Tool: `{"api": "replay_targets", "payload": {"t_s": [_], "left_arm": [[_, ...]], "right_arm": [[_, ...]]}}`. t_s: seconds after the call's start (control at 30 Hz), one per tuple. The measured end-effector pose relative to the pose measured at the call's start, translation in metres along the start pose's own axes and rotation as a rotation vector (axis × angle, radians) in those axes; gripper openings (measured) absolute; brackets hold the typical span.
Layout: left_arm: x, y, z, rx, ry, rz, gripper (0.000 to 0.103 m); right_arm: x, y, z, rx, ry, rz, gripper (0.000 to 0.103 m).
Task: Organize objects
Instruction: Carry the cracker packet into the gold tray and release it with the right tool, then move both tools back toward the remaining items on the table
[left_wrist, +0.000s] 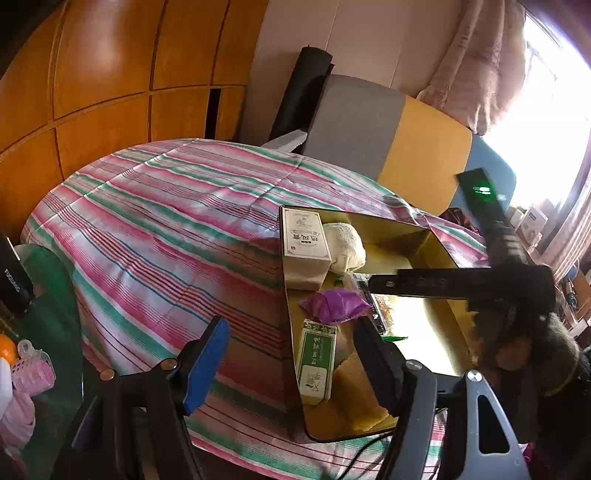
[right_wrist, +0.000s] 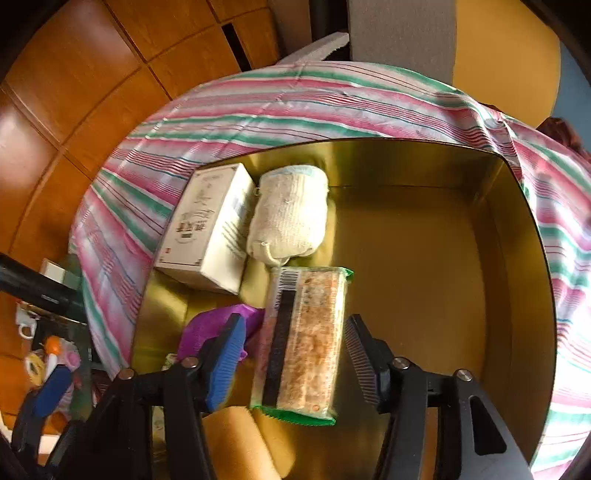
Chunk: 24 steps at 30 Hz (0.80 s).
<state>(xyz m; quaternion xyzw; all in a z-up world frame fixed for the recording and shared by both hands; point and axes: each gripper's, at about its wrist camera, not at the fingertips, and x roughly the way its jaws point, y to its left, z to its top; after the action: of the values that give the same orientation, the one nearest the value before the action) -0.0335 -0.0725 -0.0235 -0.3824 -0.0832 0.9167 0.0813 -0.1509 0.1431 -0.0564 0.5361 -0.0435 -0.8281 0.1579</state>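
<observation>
tin (right_wrist: 517, 258) on bedspread (right_wrist: 295, 96) | box (right_wrist: 207, 229) left of roll (right_wrist: 291, 218), inside

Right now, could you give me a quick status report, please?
Left gripper open, empty. Right gripper open around snack packet inside gold box. Nothing blocking.

A lived-in home room: striped pink-and-green bedspread (left_wrist: 166, 221) mid-frame, orange wooden cupboard doors (left_wrist: 103, 74) upper left, pink curtain (left_wrist: 484, 66) by a bright window upper right, cluttered shelves at far right.
</observation>
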Motion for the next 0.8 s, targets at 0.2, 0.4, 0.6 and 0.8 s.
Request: {"api": "replay_targets", "payload": {"t_s": [0.2,0.4,0.6,0.8], "left_arm": [[0.002,-0.005,-0.001,0.005,0.020,-0.021,0.070],[0.004,-0.020,-0.001,0.019,0.048,-0.064,0.070],[-0.002,-0.051,0.006,0.064,0.052,-0.166,0.069],[-0.004,-0.098,0.013,0.174,0.049,-0.221,0.069]], "right_arm": [[-0.043,-0.017,-0.024,0.004,-0.100,0.006,0.065],[-0.091,-0.057,-0.063,0.046,-0.173,-0.011,0.086],[-0.140,-0.126,-0.110,0.164,-0.218,-0.078,0.098],[-0.197,-0.214,-0.161,0.313,-0.263,-0.230,0.099]]}}
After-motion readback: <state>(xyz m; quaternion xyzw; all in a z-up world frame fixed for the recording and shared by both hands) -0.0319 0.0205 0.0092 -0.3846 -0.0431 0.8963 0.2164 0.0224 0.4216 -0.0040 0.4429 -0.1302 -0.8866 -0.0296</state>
